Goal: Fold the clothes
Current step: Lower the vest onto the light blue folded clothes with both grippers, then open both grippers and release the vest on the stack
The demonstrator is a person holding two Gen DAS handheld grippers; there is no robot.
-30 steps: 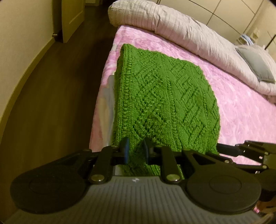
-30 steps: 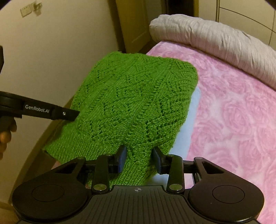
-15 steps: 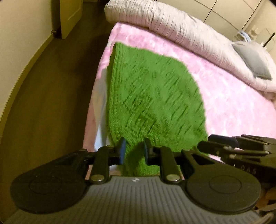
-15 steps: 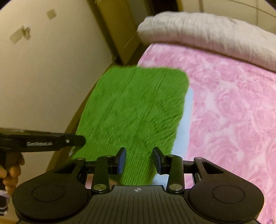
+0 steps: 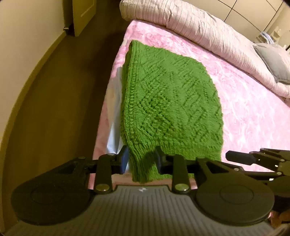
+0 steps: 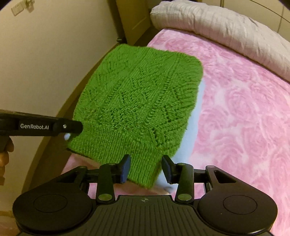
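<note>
A folded green knitted sweater (image 5: 168,103) lies at the left edge of a pink bed, over a pale blue cloth (image 5: 114,116). Its near edge sits between the fingers of my left gripper (image 5: 141,160), whose jaws stand apart around the fabric. In the right wrist view the sweater (image 6: 137,107) also has its near corner between the jaws of my right gripper (image 6: 145,168), which are apart and not pinching it. The left gripper's finger (image 6: 54,126) shows at the sweater's left corner.
The pink rose-patterned bedspread (image 6: 244,116) stretches to the right. A rolled grey-white duvet (image 5: 190,23) lies across the far end, with a grey pillow (image 5: 273,61). The dark wood floor (image 5: 59,101), the wall and a door (image 5: 81,14) lie left of the bed.
Both grippers carried the sweater's near edge forward and lowered it, and their jaws have widened. The sweater now lies flatter on the bed.
</note>
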